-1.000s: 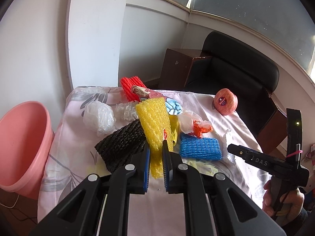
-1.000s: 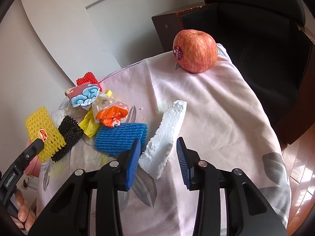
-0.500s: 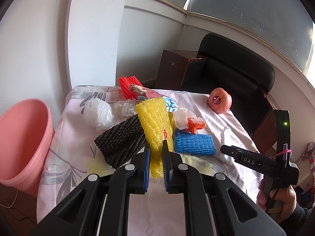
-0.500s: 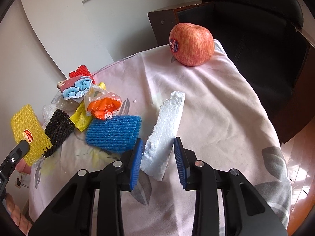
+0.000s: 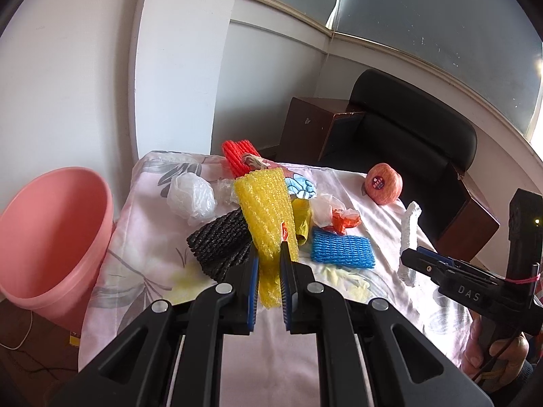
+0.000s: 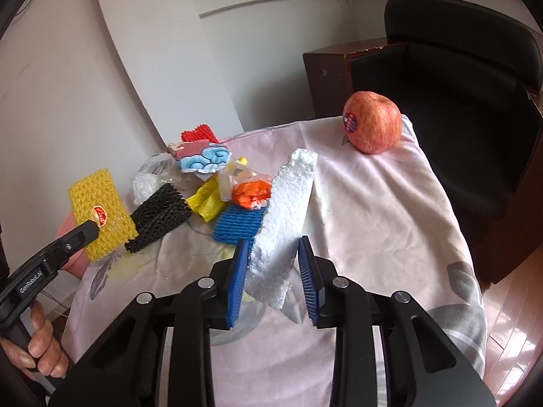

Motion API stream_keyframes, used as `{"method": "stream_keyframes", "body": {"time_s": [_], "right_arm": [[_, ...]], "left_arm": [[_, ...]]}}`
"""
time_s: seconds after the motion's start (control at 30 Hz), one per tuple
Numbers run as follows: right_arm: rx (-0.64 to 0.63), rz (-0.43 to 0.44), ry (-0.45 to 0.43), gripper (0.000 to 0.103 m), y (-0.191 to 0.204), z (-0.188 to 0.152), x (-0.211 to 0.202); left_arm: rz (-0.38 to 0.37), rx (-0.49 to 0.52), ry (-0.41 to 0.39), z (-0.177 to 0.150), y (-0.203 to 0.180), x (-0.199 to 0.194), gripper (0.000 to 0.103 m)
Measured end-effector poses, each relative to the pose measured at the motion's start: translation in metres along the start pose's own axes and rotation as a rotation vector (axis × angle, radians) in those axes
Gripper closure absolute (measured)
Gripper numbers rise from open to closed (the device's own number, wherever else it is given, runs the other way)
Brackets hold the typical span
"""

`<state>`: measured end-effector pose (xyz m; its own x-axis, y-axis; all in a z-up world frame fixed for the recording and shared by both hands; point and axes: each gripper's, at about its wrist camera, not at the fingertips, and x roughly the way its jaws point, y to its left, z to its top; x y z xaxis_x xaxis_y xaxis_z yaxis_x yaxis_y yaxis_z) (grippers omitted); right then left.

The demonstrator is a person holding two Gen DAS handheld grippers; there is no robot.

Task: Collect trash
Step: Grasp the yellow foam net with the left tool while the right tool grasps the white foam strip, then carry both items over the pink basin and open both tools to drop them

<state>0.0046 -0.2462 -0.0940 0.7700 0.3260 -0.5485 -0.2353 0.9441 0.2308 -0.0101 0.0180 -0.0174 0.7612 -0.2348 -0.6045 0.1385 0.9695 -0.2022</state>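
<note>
**Both grippers lifted trash above the table**

The left gripper [image 5: 269,271] was clamped on the yellow foam net [image 5: 268,210], its blue pads pressed tight against the net's lower end, so the net stood up and away from the cloth. The right gripper [image 6: 273,271] had closed on the white foam strip [image 6: 288,213] and held it tilted, with the far end pointing toward the apple [image 6: 372,121] (the fruit sat alone at the far corner of the table, well apart from the rest).

The remaining rubbish lay in a loose heap on the pink flowered tablecloth [image 6: 373,210]: a black foam net [image 5: 220,242] just beside the yellow one, a blue foam net [image 5: 342,249] flat on the cloth, an orange wrapper [image 5: 344,218] behind it, a crumpled white bag [image 5: 191,198] and a red foam net [image 5: 236,156] at the back.

A pink bucket [image 5: 51,237] stood beside the table on the left, its mouth open. A black chair [image 5: 410,149] was behind the table.
</note>
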Motion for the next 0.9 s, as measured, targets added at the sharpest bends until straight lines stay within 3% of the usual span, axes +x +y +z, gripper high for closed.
{"method": "stream_keyframes", "body": {"time_s": [0.4,0.9], "right_arm": [[-0.142,0.175,-0.004,0.072,0.078,0.014,0.016],[-0.274,0.406,0.018,0.072,0.192,0.039,0.062]], "left_arm": [[0.086,-0.039,-0.057,-0.004,0.029,-0.031,0.093],[0.299,-0.157,-0.131,-0.001,0.106,-0.071,0.093]]}}
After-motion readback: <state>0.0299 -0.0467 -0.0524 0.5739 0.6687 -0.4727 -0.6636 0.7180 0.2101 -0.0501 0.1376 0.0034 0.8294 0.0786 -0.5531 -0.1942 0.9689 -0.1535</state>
